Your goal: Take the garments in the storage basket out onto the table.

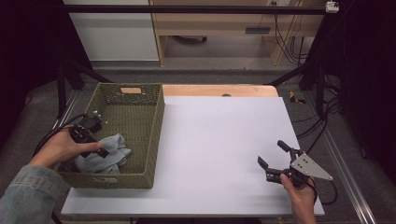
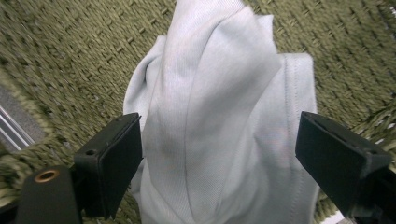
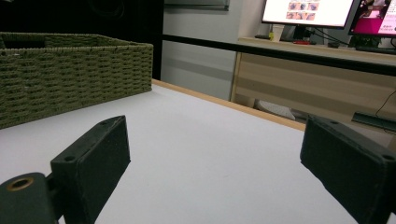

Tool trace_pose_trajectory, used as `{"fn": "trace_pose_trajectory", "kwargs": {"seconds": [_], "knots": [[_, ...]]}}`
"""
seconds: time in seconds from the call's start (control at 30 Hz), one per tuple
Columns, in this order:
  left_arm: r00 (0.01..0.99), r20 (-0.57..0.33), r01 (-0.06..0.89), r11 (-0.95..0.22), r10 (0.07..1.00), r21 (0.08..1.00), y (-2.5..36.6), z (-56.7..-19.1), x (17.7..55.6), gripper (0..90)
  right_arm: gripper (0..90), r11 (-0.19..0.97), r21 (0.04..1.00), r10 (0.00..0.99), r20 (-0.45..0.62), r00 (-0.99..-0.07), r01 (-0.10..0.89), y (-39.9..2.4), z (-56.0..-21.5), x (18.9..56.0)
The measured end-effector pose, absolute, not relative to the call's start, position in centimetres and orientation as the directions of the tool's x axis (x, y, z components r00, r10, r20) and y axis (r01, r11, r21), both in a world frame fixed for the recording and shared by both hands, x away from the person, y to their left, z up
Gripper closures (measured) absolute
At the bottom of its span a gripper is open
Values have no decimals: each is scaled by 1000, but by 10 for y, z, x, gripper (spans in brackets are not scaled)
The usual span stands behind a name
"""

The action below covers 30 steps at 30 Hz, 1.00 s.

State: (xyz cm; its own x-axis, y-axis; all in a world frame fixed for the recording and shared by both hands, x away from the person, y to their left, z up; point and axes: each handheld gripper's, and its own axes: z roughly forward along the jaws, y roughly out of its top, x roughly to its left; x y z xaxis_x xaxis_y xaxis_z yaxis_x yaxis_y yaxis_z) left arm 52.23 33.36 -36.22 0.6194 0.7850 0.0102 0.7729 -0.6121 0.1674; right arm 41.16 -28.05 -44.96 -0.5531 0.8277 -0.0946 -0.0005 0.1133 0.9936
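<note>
Cloth [image 2: 219, 116], one, lies in one basket [image 1: 154, 135]; both grippers' jaws gape, gripping nothing.

White desk top [image 1: 224, 149] — bare surface, with a wooden strip [image 1: 219, 90] along its far edge. Black frame bar [image 1: 196, 9] crosses overhead. Beyond it, a wooden cabinet [image 1: 219, 23] with cables [image 1: 289, 42] hanging at its right. Two lit monitors [image 3: 308, 11] on a far bench — contents unreadable.
</note>
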Motion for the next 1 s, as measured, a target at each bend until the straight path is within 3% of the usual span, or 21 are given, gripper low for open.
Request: {"fn": "trace_pose_trajectory", "kwargs": {"seconds": [1.0], "knots": [[583,-9,804,-574,813,156,348,-387,523,118,84,115,993,825,-93,-557,4,-280,-450,412]]}}
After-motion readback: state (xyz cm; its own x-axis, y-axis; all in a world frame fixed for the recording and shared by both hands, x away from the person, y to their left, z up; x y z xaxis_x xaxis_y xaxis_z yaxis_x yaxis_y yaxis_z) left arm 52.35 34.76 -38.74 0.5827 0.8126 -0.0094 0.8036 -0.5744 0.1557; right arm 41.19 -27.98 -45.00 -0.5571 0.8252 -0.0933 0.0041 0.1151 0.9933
